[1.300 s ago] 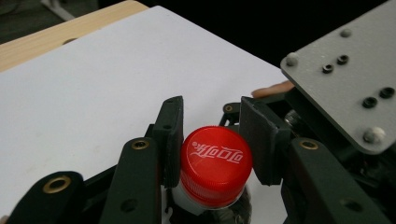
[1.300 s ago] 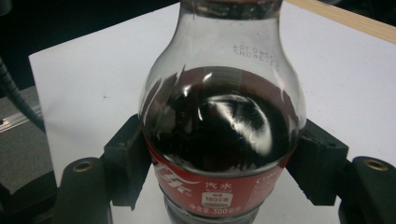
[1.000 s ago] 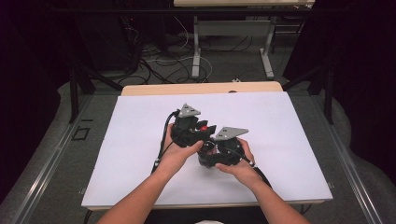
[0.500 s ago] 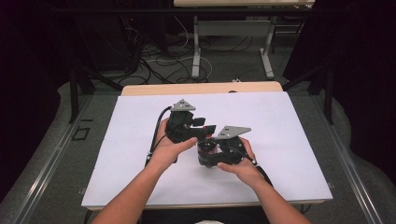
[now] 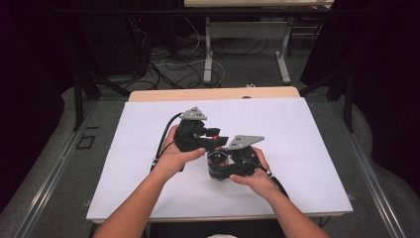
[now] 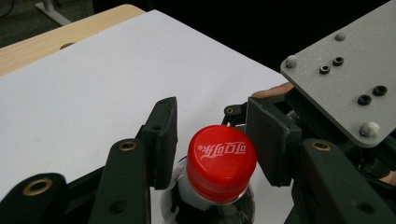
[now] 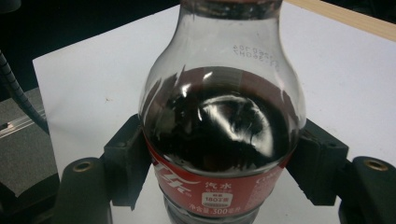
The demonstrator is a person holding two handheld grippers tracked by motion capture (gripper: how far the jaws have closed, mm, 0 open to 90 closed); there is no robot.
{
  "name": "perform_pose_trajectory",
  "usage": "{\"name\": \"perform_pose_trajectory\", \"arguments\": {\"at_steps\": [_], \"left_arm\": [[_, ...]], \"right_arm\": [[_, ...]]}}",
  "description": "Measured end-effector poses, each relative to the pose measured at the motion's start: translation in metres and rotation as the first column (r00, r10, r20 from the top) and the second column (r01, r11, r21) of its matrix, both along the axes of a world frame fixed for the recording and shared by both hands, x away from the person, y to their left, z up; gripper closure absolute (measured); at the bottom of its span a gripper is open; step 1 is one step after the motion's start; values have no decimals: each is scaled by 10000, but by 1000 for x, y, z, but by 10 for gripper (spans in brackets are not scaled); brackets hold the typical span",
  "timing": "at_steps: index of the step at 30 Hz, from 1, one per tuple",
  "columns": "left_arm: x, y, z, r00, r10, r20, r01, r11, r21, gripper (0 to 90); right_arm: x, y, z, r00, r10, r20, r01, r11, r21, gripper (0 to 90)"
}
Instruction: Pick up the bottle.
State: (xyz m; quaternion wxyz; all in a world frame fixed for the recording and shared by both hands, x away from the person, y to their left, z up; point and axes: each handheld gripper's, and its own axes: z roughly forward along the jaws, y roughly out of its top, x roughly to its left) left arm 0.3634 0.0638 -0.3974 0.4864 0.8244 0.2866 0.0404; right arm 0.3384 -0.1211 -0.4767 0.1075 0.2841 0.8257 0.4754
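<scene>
Right tool [image 7: 219, 154] pinching cola bottle [image 7: 219, 116]; left tool [image 6: 212, 140] closing round red cap [image 6: 222, 163], gap visible; white table [image 5: 297, 148], dark room.

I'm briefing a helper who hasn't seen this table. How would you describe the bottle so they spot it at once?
Look at the white table top, near its middle where the two hands meet. There, the right gripper clamps a small clear bottle of dark cola by its red label. Its red cap, printed in white, is the only bright colour there.
</scene>
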Motion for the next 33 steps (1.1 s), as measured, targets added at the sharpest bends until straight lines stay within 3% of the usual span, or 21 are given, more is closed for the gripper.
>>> {"name": "perform_pose_trajectory", "arguments": {"at_steps": [4, 6, 9, 10, 13, 17, 20, 24, 27, 28, 33], "left_arm": [[-1, -3, -1, 10000, 57, 53, -57, 10000, -54, 604], [-2, -5, 0, 9996, 140, 239, -144, 9998, 161, 608], [-6, -9, 0, 9969, 767, 182, -772, 9967, 242, 612], [-6, -9, 0, 9969, 767, 182, -772, 9967, 242, 612], [-10, -14, 1, 9841, 1766, 164, -1770, 9837, 312, 613], [-14, -18, 2, 9763, 2163, 92, -2165, 9756, 372, 610], [-14, -16, 3, 9816, 1908, 62, -1909, 9815, 137, 567], [-12, -12, 6, 9888, 1483, 157, -1485, 9888, 169, 500], [-12, -9, 6, 9919, 1249, 223, -1250, 9921, 46, 498], [-12, -6, 7, 9958, 889, 237, -890, 9960, 64, 498], [-16, -4, 6, 9979, 560, 320, -564, 9983, 117, 496]], "right_arm": [[0, 0, 0, 10000, -2, 12, 2, 10000, -30, 298], [0, 0, -1, 10000, -60, 32, 60, 10000, 0, 298], [0, -1, 0, 9999, -127, -97, 126, 9998, -167, 298], [0, 0, 0, 9997, -220, -97, 219, 9997, -147, 298], [0, 0, -1, 9993, -361, 23, 361, 9993, -106, 298], [0, 0, -1, 9991, -412, 16, 413, 9990, -141, 298], [0, 0, -1, 9991, -417, 55, 418, 9991, -86, 298], [1, -1, -1, 9993, -325, 174, 326, 9994, -74, 298], [1, -1, -1, 9996, -262, 136, 263, 9997, -28, 298], [1, -1, -1, 9996, -249, 148, 249, 9997, -16, 298], [0, 0, 0, 9999, -107, 76, 107, 9999, -33, 297]]}}
